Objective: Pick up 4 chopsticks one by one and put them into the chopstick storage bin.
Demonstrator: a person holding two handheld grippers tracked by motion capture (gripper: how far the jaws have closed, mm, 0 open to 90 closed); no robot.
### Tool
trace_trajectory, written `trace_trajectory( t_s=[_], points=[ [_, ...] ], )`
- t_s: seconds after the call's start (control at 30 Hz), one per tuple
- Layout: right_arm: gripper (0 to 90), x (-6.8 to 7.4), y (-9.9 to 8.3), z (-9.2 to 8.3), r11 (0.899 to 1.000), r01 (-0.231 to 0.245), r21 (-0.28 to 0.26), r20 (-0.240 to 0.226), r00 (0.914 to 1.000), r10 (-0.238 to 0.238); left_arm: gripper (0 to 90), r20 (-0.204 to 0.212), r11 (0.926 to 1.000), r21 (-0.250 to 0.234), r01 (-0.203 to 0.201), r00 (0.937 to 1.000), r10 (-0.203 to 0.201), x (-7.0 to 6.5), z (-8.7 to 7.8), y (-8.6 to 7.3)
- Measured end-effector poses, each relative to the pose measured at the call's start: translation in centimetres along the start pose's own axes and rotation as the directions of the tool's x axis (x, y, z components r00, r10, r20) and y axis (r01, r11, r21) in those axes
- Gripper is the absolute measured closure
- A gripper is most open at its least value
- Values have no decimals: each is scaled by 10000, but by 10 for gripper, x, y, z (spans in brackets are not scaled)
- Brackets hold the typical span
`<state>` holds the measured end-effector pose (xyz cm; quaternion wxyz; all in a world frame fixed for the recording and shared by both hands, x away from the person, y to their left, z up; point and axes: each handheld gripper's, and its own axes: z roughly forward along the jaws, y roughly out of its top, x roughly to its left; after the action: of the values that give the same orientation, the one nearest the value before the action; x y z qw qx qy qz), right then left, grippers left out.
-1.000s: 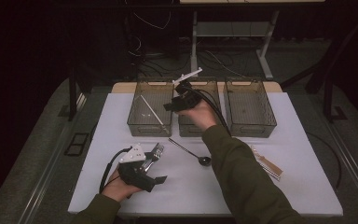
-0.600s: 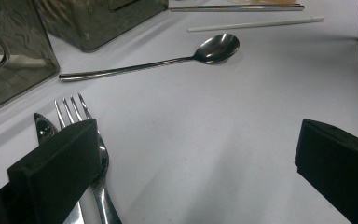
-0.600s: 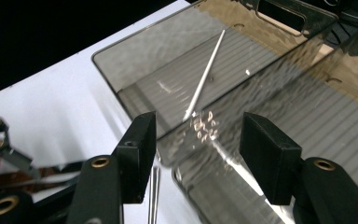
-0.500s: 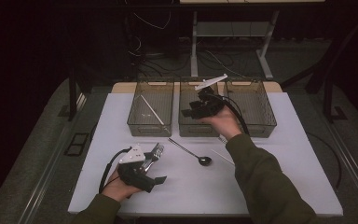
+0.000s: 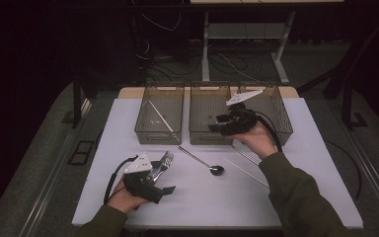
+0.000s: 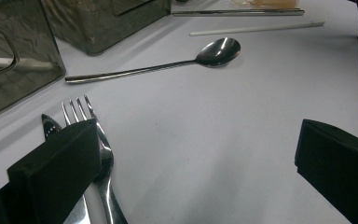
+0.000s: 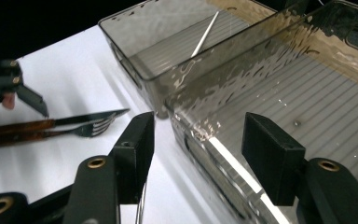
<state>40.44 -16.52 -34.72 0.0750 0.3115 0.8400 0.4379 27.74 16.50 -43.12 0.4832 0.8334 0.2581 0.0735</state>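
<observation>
On the tabletop (image 5: 296, 197), near edge, left: left gripper (image 5: 165, 188) resting low, jaws standing wide apart, gripping nothing.
Beside the left gripper: fork (image 5: 163, 162) and knife (image 6: 50, 125) lying side by side, tines pointing toward the bins; in the left gripper view, one jaw covering part of both, contact impossible to tell.
Over the middle bin's front right corner: right gripper (image 5: 216, 127) hovering, jaws parted and having just been opening, nothing between the pads.
Along the right gripper view: both jaws framing the near wall of the middle bin (image 7: 279, 116), bare ribbed floor showing beyond.
At the tabletop's far edge: three smoky clear bins standing in a row, side by side.
Left bin (image 5: 143, 129): holding one thin white stick (image 5: 160, 117) lying slantwise.
Middle bin (image 5: 200, 133): appearing bare inside.
Right bin (image 5: 282, 118): partly hidden behind the right hand.
Between the two hands: spoon (image 5: 216, 169) lying flat, bowl toward the near edge, handle slanting back toward the bins, touched by neither gripper.
Right of the spoon: second white stick (image 5: 244, 172) lying flat, well apart from the left gripper.
Just in front of the right bin: ridged metal piece (image 5: 246, 155) lying below the right wrist, too small to name.
</observation>
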Motion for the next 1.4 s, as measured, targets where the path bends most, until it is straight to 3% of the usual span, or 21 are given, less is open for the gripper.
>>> trace_trajectory(
  t_s=[0.63, 1.4],
  points=[
    [430, -10, -66, -53, 9993, -198, -307, -15, 9998, 197, 0, -68, 10000, 59, 37, 10000, -36, 0, 3, 1],
    [398, 5, -139, -92, 9998, -185, 126, 140, 9997, 183, 0, -191, 9999, -51, 134, 9997, -135, 0, 0, 0]
  ],
)
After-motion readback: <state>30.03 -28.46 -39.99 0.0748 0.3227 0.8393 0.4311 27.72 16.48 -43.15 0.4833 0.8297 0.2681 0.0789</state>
